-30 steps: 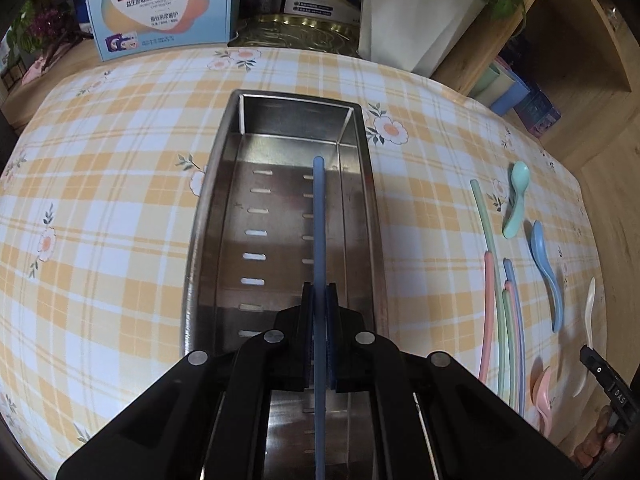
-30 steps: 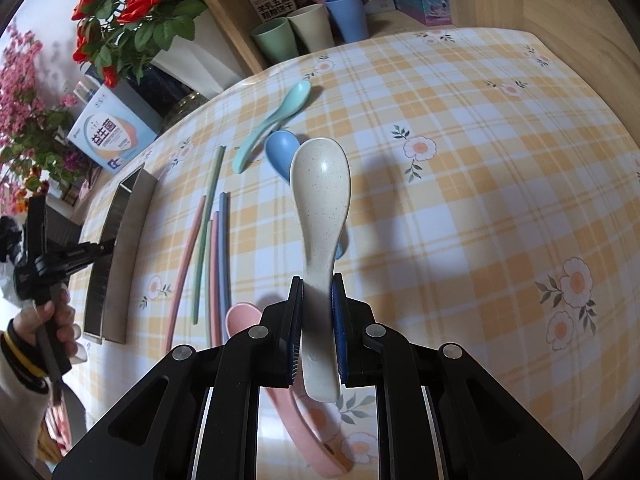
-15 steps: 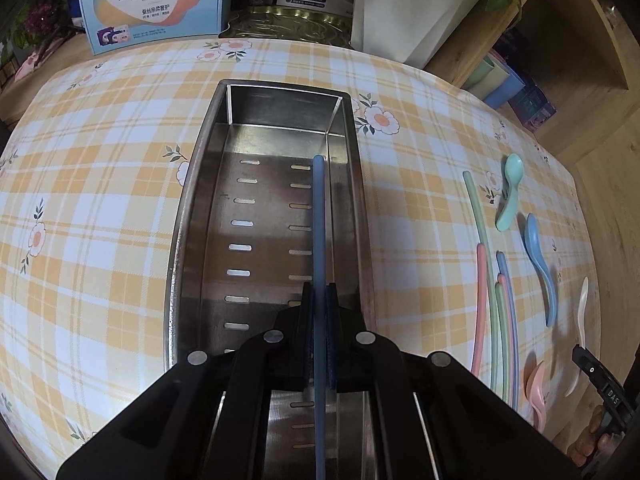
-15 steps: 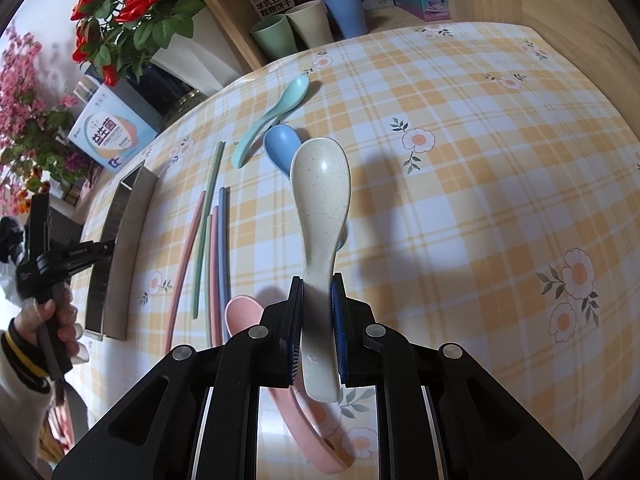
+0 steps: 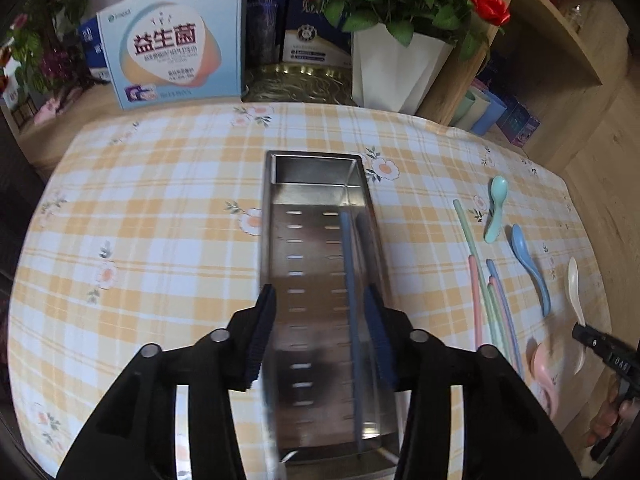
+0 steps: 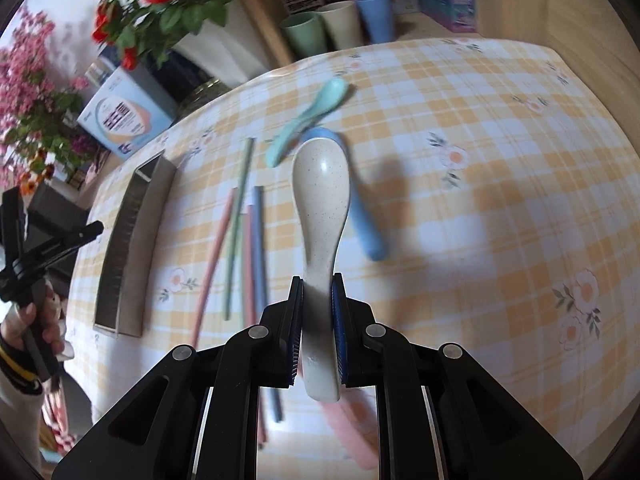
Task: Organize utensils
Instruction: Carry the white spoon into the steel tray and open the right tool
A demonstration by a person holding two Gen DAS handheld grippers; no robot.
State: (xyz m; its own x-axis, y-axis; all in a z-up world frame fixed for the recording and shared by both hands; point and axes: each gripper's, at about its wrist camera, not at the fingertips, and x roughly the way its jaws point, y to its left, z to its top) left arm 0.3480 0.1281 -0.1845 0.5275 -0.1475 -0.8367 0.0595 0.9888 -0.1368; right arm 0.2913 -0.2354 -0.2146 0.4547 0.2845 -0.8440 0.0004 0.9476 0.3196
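Observation:
A steel tray point(image 5: 276, 264) lies lengthwise on the checked tablecloth, also seen at left in the right wrist view point(image 6: 120, 248). A blue chopstick point(image 5: 352, 304) lies inside it along its right side. My left gripper point(image 5: 320, 332) is open and empty above the tray's near half. My right gripper point(image 6: 316, 332) is shut on a speckled white spoon point(image 6: 320, 200), held above the table. Loose chopsticks point(image 6: 244, 232), a teal spoon point(image 6: 308, 120), a blue spoon point(image 6: 364, 224) and a pink spoon point(image 6: 352, 436) lie on the cloth.
A white flower pot point(image 5: 396, 68), a printed box point(image 5: 172, 60) and dark cartons stand at the table's back edge. Three cups point(image 6: 336, 28) sit on a shelf by the wooden unit. The right gripper shows at the left wrist view's right edge point(image 5: 600, 352).
My left gripper has opened and let go of the blue chopstick, which now lies in the tray, and has pulled back and up. The right gripper still holds the white spoon and has shifted slightly.

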